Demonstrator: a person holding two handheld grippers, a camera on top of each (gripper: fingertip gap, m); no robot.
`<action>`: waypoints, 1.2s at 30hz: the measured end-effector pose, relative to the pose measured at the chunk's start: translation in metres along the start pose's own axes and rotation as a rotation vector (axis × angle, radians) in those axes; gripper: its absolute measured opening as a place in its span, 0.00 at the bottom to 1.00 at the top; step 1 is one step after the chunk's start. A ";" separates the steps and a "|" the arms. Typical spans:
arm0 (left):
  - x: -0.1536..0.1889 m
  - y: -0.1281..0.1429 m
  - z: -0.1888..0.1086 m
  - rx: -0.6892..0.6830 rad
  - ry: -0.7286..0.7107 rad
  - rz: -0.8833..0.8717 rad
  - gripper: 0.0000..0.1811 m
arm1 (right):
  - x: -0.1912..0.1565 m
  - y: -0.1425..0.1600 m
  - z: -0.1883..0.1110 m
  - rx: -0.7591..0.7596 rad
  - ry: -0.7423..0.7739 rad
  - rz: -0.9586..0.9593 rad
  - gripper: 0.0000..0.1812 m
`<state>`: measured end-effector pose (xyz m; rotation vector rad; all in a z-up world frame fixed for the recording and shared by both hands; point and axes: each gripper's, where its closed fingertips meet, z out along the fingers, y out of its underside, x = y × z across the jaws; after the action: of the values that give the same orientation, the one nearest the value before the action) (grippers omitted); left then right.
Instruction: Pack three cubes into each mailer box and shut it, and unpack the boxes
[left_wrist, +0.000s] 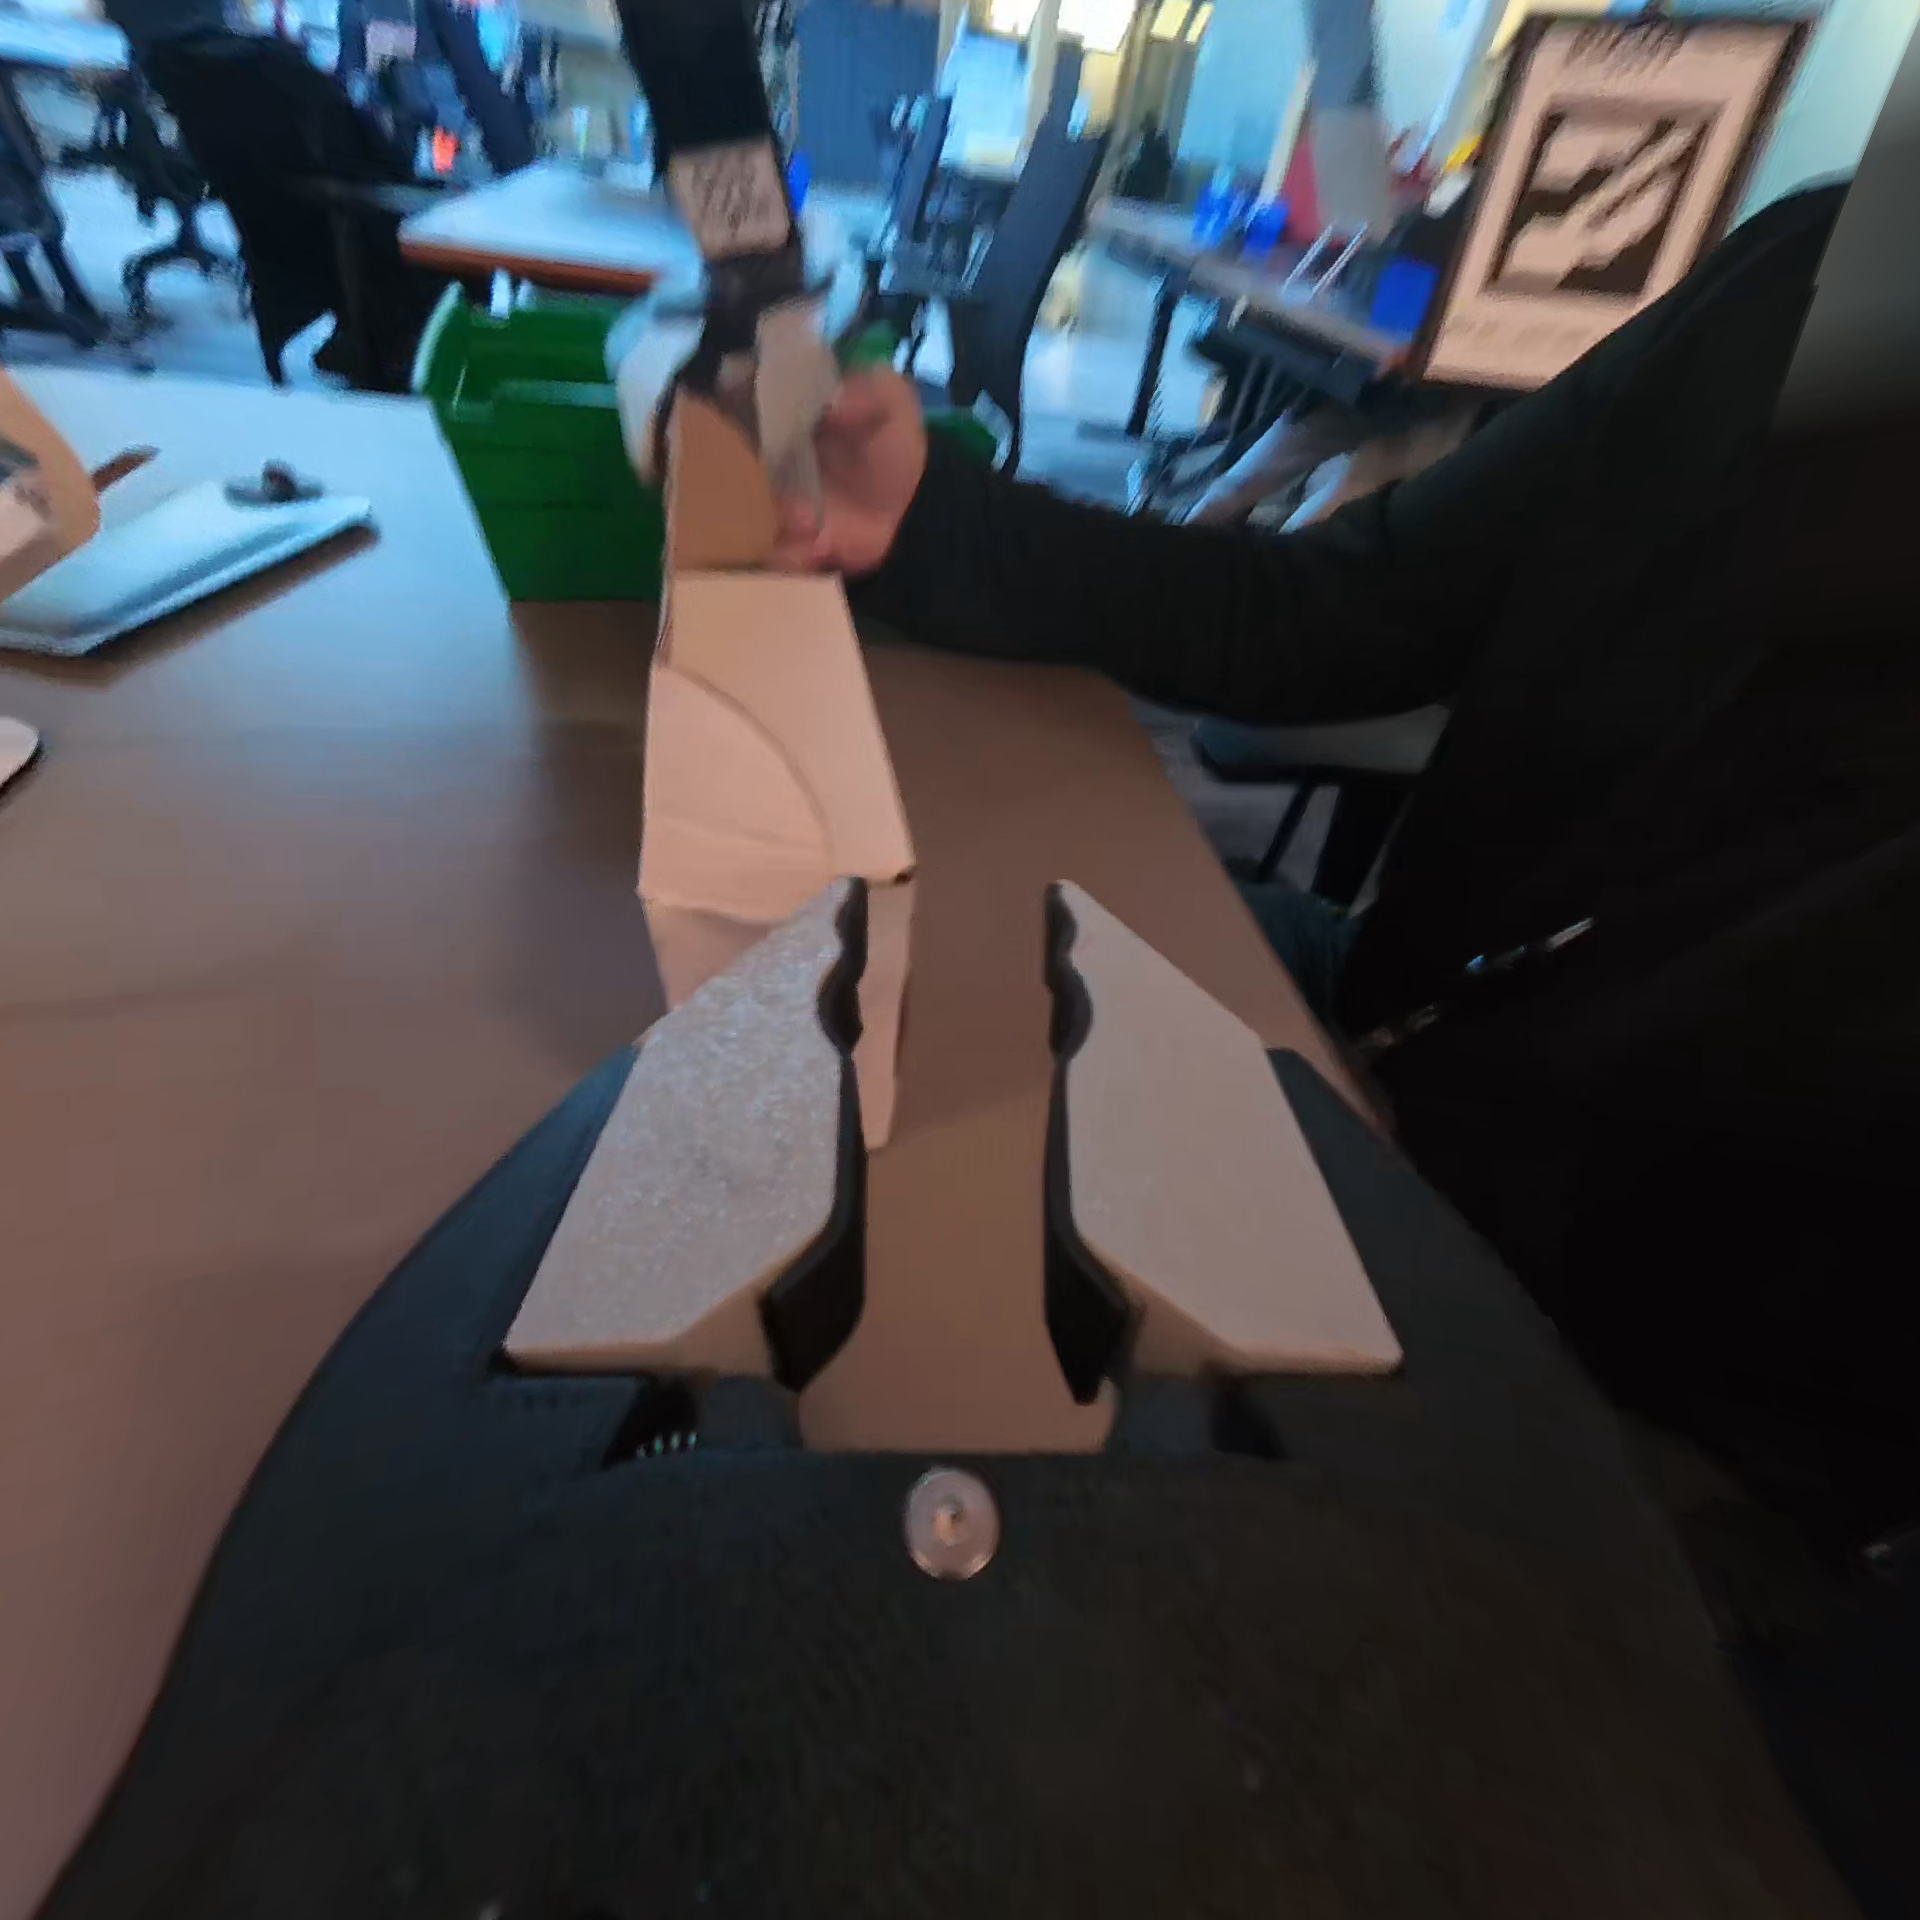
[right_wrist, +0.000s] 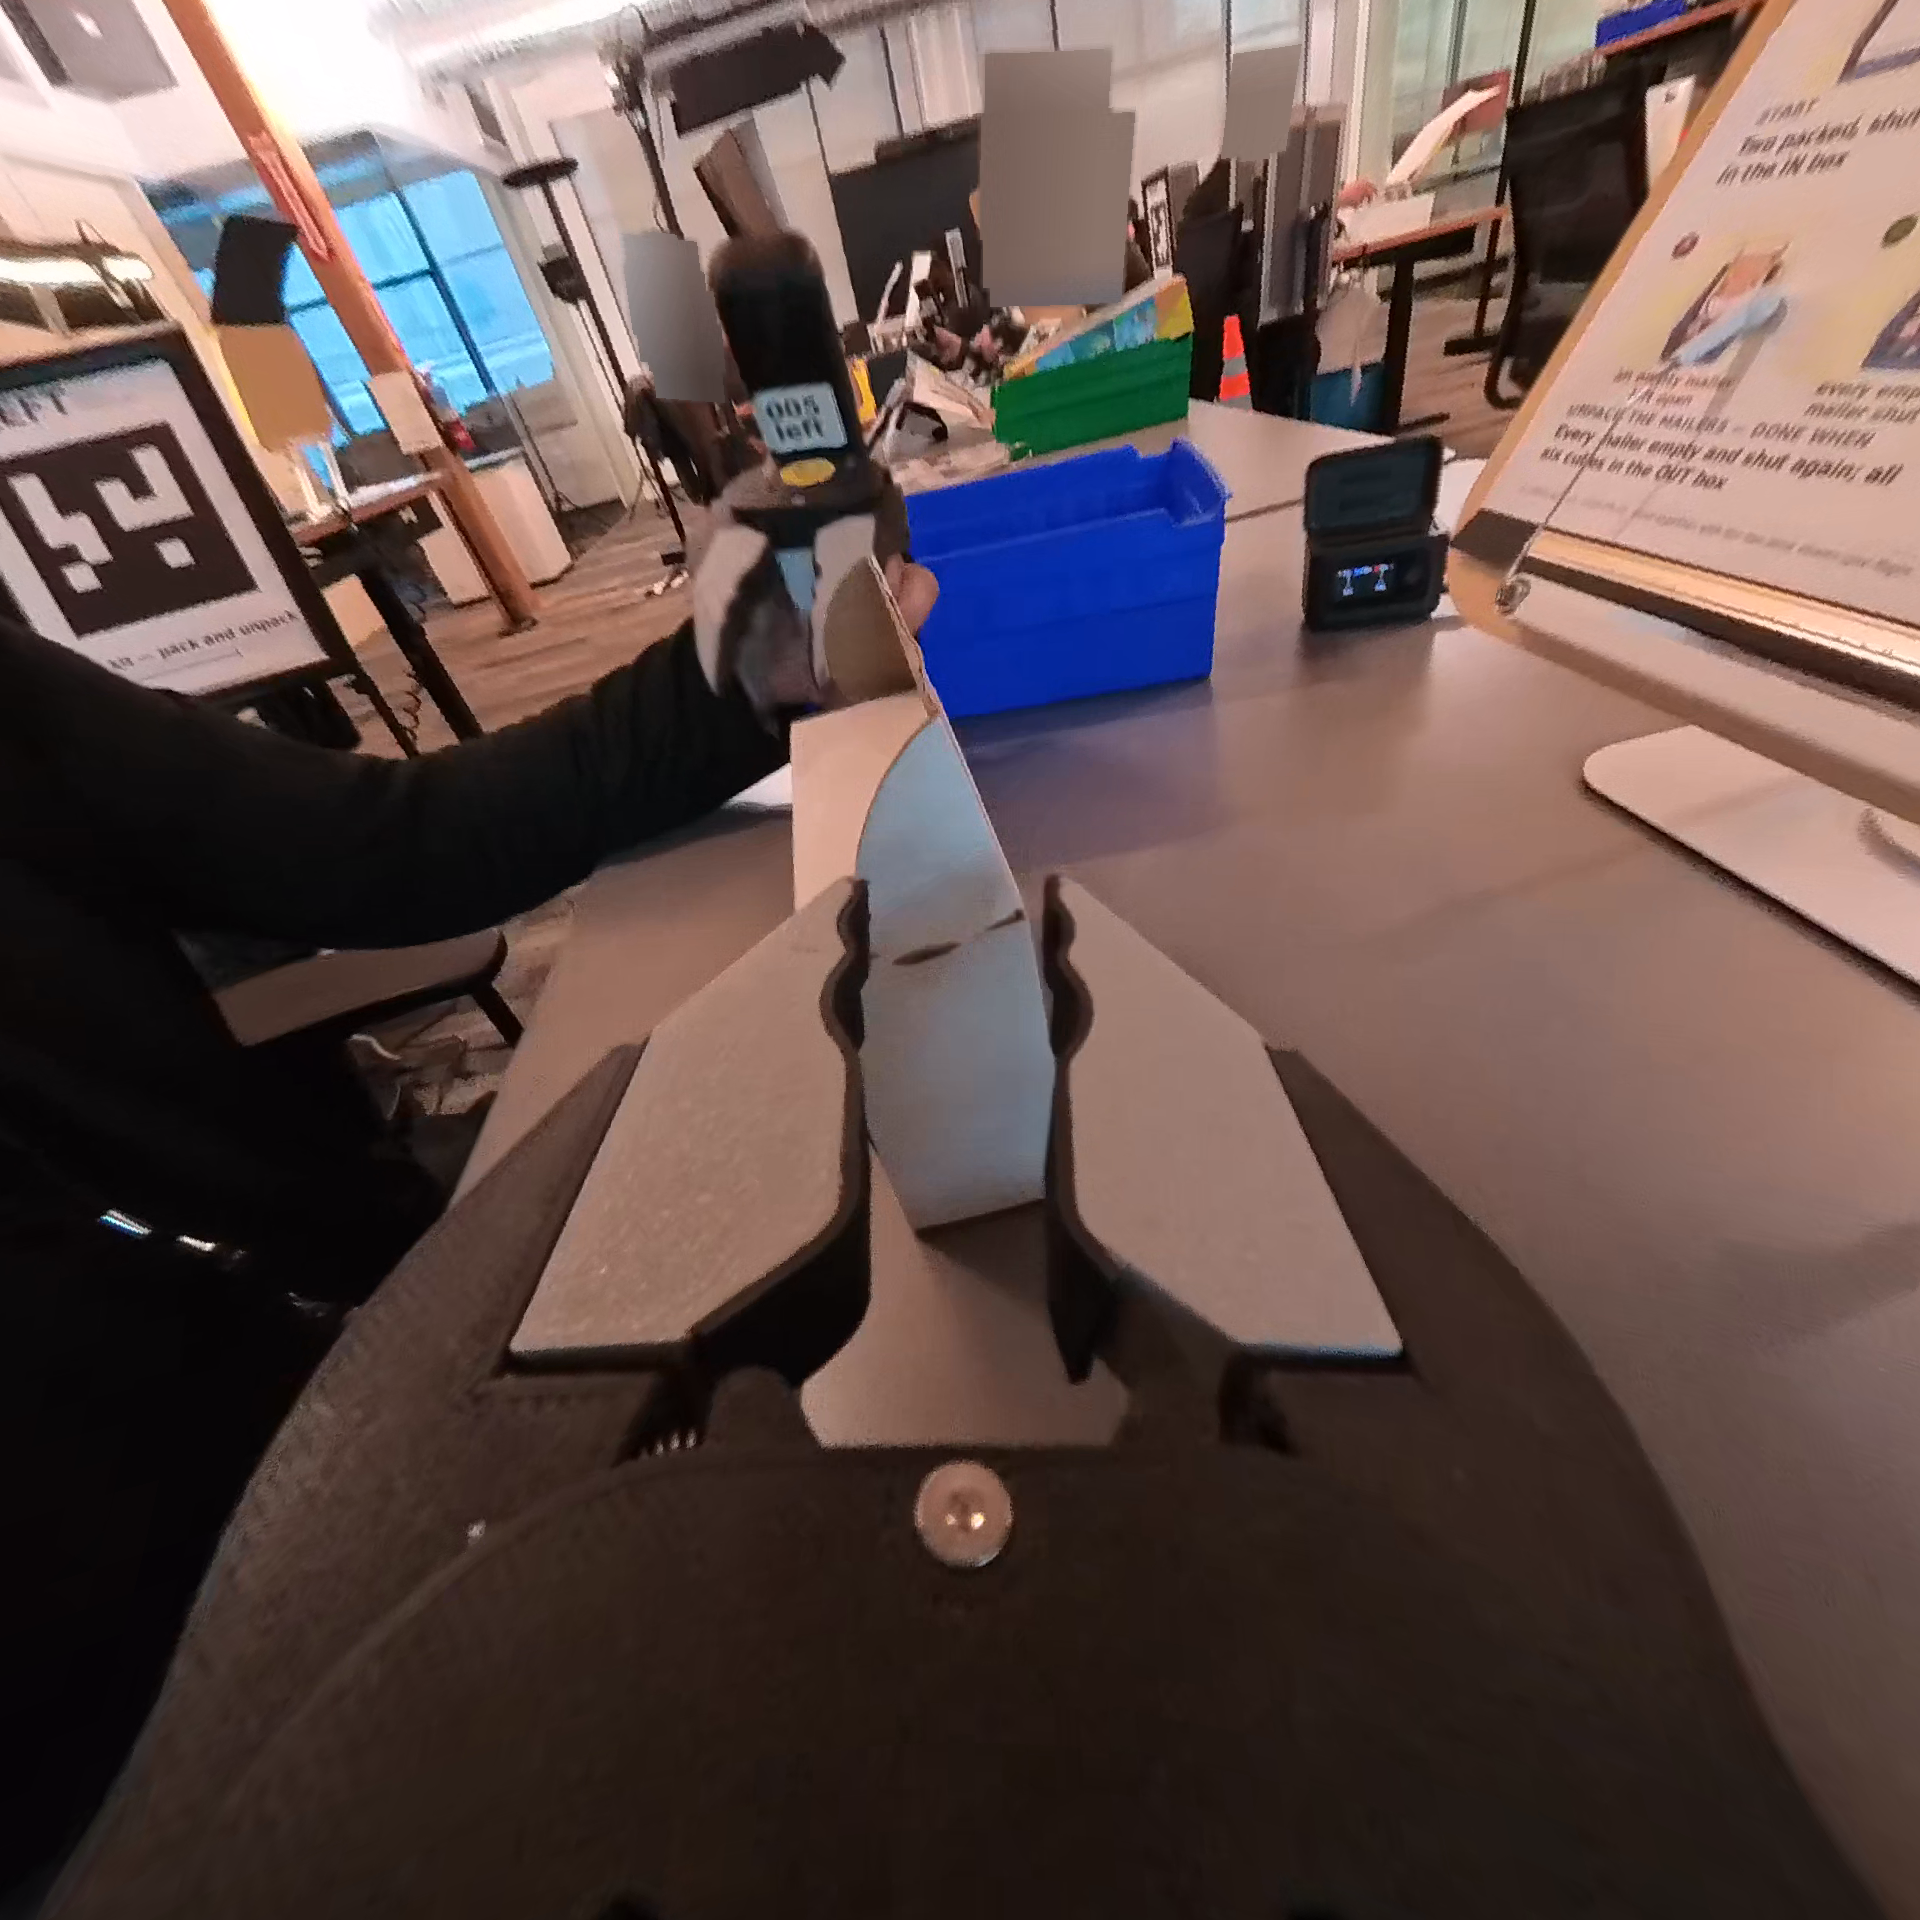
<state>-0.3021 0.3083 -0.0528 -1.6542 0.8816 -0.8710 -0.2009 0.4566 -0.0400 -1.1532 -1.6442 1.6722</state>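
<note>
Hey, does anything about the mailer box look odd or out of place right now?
Nothing looks damaged or spilled. The white mailer box sits on the brown table with a rounded side flap sticking up between the right gripper fingers, so it isn't shut. The left gripper is open, holding nothing.

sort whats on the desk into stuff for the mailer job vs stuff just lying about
For the job:
mailer box
its side flap
green bin
blue bin
left gripper
right gripper

Lying about:
small black device
monitor stand
</note>
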 end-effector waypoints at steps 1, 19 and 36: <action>0.001 -0.006 -0.002 0.036 0.004 -0.008 0.20 | 0.001 0.003 0.003 -0.015 0.004 -0.003 0.18; -0.058 -0.020 -0.013 0.242 -0.119 -0.068 0.32 | -0.011 0.010 0.022 0.023 -0.203 0.057 0.26; -0.051 -0.023 -0.001 0.240 0.152 -0.086 0.32 | -0.012 -0.008 0.017 0.140 -0.359 0.091 0.19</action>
<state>-0.3242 0.3574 -0.0361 -1.4394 0.7795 -1.1288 -0.2103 0.4388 -0.0319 -0.9101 -1.6666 2.1139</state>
